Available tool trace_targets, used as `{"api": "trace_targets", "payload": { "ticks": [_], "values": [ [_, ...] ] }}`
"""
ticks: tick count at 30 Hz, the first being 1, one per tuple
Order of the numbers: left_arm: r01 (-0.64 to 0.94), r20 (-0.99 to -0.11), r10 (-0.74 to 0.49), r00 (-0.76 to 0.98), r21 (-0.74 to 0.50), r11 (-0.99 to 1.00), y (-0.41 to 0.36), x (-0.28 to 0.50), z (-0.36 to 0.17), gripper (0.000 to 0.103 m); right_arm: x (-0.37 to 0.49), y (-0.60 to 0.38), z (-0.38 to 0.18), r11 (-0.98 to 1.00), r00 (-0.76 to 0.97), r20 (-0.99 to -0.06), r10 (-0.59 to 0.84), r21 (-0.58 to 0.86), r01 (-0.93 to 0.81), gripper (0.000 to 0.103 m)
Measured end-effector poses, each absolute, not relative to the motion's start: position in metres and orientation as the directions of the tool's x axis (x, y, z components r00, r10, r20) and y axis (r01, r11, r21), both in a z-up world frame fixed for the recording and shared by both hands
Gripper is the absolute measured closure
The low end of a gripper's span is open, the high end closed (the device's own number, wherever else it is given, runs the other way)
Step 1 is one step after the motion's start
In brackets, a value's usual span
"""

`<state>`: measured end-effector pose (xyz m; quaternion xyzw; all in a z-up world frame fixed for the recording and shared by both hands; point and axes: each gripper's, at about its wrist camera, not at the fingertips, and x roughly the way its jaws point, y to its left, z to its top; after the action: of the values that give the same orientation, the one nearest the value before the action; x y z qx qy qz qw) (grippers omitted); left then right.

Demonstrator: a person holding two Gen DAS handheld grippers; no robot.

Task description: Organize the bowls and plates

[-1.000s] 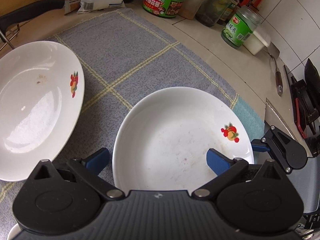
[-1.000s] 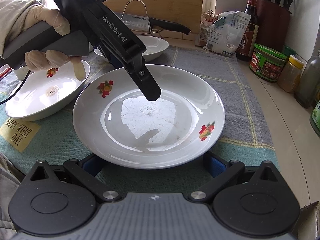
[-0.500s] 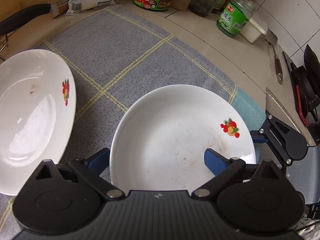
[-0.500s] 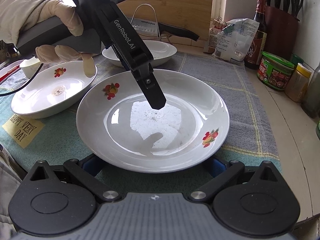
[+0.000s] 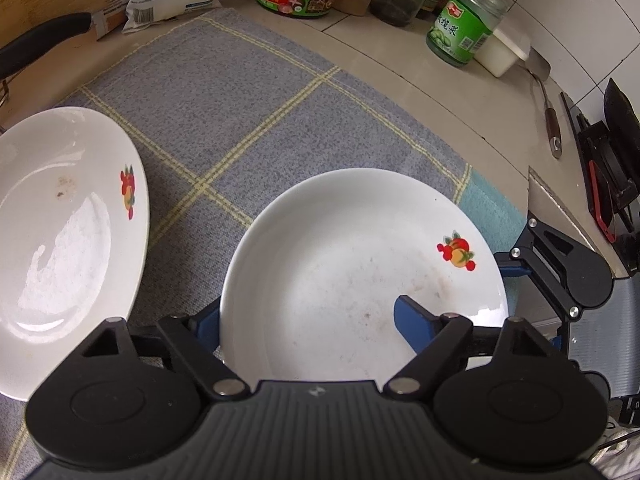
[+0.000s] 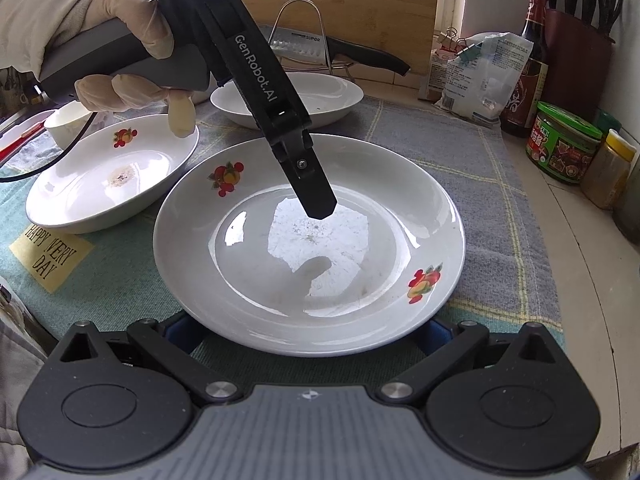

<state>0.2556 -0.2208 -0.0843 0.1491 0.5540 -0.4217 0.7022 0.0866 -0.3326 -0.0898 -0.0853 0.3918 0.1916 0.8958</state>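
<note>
A white plate with fruit prints [image 5: 360, 260] [image 6: 308, 248] lies on the grey checked cloth [image 5: 224, 92]. My left gripper [image 5: 310, 320] straddles its rim from the far side and its jaws are closing on it. One blue pad [image 5: 414, 330] rests inside the plate and the other pad [image 5: 208, 320] sits against the outside of the rim. From the right wrist view, its inner finger [image 6: 314, 188] reaches down to the plate's middle. My right gripper [image 6: 306, 328] stands open at the near rim, with its pads low on either side.
A second fruit-print plate [image 5: 68, 232] [image 6: 116, 168] lies to the left and a plain white one [image 6: 312, 96] sits behind. A small white bowl [image 6: 66, 120] is at the far left. Jars [image 5: 460, 24], a bottle [image 6: 528, 64] and a knife block [image 6: 580, 52] line the wall. A gloved hand [image 6: 120, 20] holds the left gripper.
The left gripper's jaws have drawn together, the pad inside the plate sliding toward the rim. In the right wrist view the left gripper's finger sits lower in the plate. The right gripper stayed put.
</note>
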Motion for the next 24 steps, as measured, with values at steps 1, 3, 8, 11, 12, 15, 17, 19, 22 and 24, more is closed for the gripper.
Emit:
{"api": "trace_targets", "payload": {
  "ticks": [1, 3, 8, 11, 12, 15, 17, 19, 22, 24],
  "values": [
    [0.758, -0.904, -0.427, 0.028, -0.259, 0.598, -0.221, 0.256, -0.084, 0.018, 0.087, -0.332, -0.089, 0.913, 0.616, -0.738, 0.274, -0.002, -0.408, 0.000],
    [0.761, -0.904, -0.427, 0.027, -0.259, 0.595, -0.220, 0.256, -0.084, 0.018, 0.087, -0.331, -0.089, 0.914, 0.613, -0.743, 0.269, -0.004, -0.405, 0.000],
    [0.770, -0.908, -0.417, 0.040, -0.238, 0.592, -0.221, 0.253, -0.084, 0.018, 0.086, -0.330, -0.088, 0.916, 0.614, -0.745, 0.260, -0.011, -0.401, 0.000],
    [0.773, -0.906, -0.420, 0.055, -0.228, 0.592, -0.221, 0.251, -0.082, 0.018, 0.086, -0.330, -0.087, 0.918, 0.616, -0.743, 0.262, -0.005, -0.396, 0.000],
    [0.775, -0.905, -0.422, 0.059, -0.226, 0.591, -0.221, 0.251, -0.081, 0.018, 0.086, -0.330, -0.086, 0.919, 0.618, -0.742, 0.260, -0.007, -0.395, 0.000],
    [0.775, -0.899, -0.432, 0.070, -0.224, 0.592, -0.222, 0.253, -0.076, 0.018, 0.087, -0.331, -0.083, 0.919, 0.625, -0.738, 0.254, -0.017, -0.394, 0.000],
    [0.777, -0.893, -0.442, 0.082, -0.220, 0.589, -0.224, 0.254, -0.072, 0.018, 0.089, -0.332, -0.081, 0.920, 0.629, -0.736, 0.248, -0.024, -0.391, 0.000],
    [0.780, -0.888, -0.451, 0.089, -0.220, 0.586, -0.227, 0.257, -0.068, 0.018, 0.092, -0.335, -0.079, 0.921, 0.633, -0.736, 0.240, -0.034, -0.389, 0.000],
    [0.785, -0.879, -0.464, 0.104, -0.214, 0.582, -0.235, 0.263, -0.065, 0.018, 0.100, -0.342, -0.075, 0.921, 0.640, -0.735, 0.225, -0.055, -0.386, 0.000],
    [0.789, -0.874, -0.472, 0.117, -0.207, 0.579, -0.241, 0.267, -0.063, 0.018, 0.106, -0.346, -0.074, 0.921, 0.645, -0.734, 0.213, -0.070, -0.383, 0.000]
  ]
}}
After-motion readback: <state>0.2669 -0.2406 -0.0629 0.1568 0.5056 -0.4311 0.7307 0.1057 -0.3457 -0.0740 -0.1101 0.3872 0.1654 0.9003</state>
